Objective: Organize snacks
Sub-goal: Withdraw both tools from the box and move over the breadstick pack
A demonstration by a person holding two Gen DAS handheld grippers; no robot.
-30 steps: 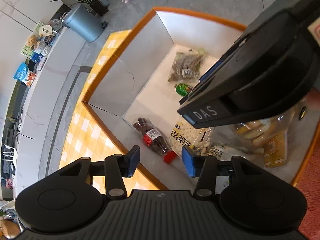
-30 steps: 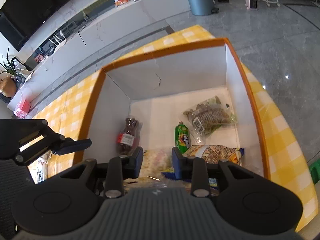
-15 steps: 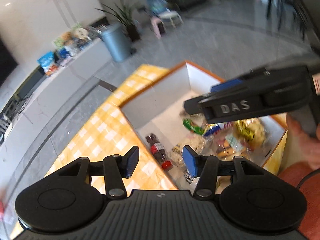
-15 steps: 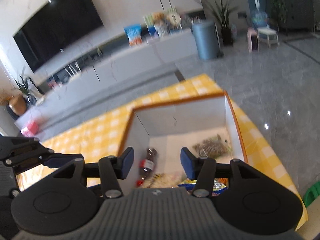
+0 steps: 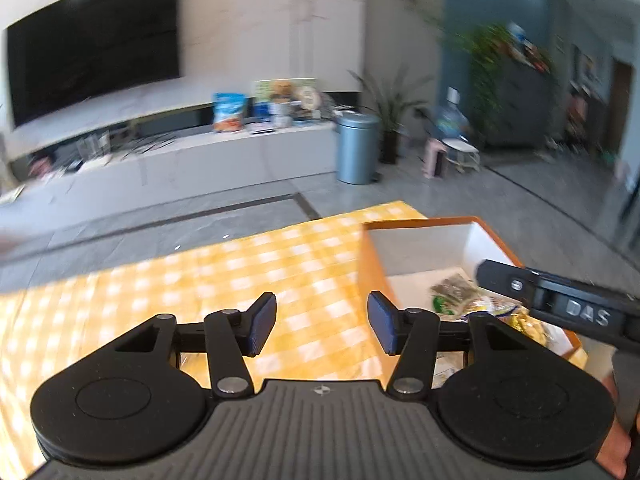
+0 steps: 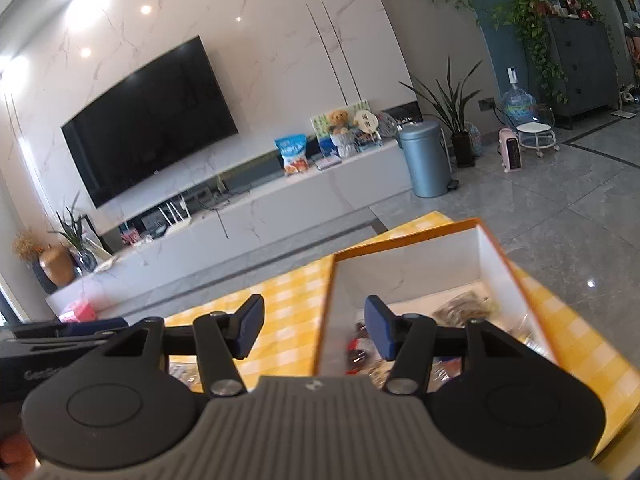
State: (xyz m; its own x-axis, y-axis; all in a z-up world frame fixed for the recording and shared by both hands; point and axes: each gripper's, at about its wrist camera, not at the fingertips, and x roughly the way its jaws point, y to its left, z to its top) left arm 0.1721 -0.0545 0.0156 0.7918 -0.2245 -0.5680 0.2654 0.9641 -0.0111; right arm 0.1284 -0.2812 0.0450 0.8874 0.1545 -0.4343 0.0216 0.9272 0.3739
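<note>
Both tools have lifted up and back out of the orange-rimmed, white-walled cardboard box (image 6: 486, 268), which a second ago filled each view from close above and now sits low in the frame, with the wall-mounted television (image 6: 152, 120) and the white marble media bench (image 6: 256, 208) visible far beyond it. The right gripper (image 6: 314, 328) has just been opening: its blue pads, which were close over the packets inside the box a second ago, now stand apart with nothing between them, only the box's near-left corner and the yellow-and-white checked tablecloth (image 5: 248, 272) showing through the gap. The left gripper (image 5: 322, 322) has also just spread a little wider and is likewise empty, poised over the cloth just left of the box. The snacks are inside the box: a clear bag of dark pieces (image 5: 454, 288) near the far wall, a small green pack (image 5: 442, 304) and crinkly yellow packets (image 5: 516, 318) nearer, and a dark bottle with a red label (image 6: 356, 348) by the left wall, blurred in the right wrist view. This looks like a drop-off just finished. A few packets (image 6: 182, 372) seem to lie on the cloth left of the box, so more probably remains to collect.
</note>
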